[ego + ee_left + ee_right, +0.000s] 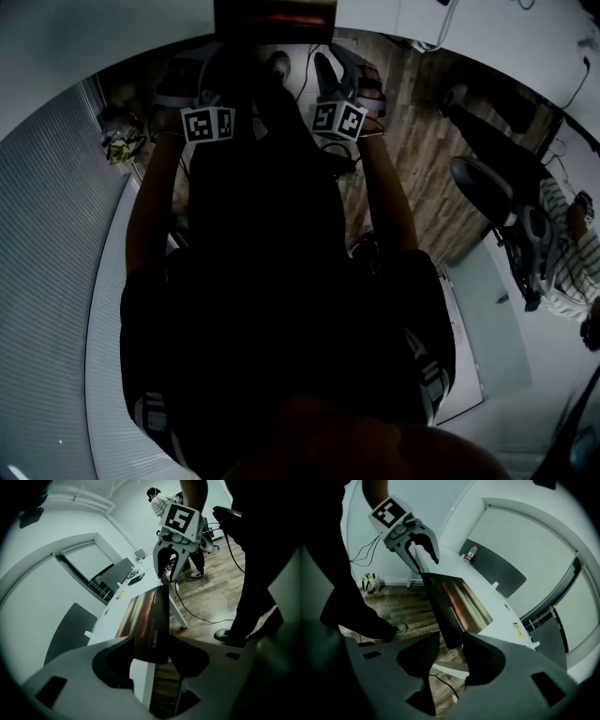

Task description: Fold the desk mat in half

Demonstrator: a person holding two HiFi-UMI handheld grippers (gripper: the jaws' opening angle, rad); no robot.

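Fingers (pixel 115 665) of left gripper (pixel 151 656) and right gripper (pixel 450 656) are spread wide, nothing clamped. Desk mat (pixel 140 616) corners stand loose between them, along the bench (pixel 101 620) edge. If nudged during withdrawal, the mat could be dragged onto the floor (pixel 211 597).

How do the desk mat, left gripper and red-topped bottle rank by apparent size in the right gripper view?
1. desk mat, though nearer the camera.
2. left gripper, almost as large.
3. red-topped bottle, clearly smallest.

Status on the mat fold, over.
Open: left gripper, right gripper. Corners of desk mat between each pair of jaws, rest on white table. Nothing blocking.
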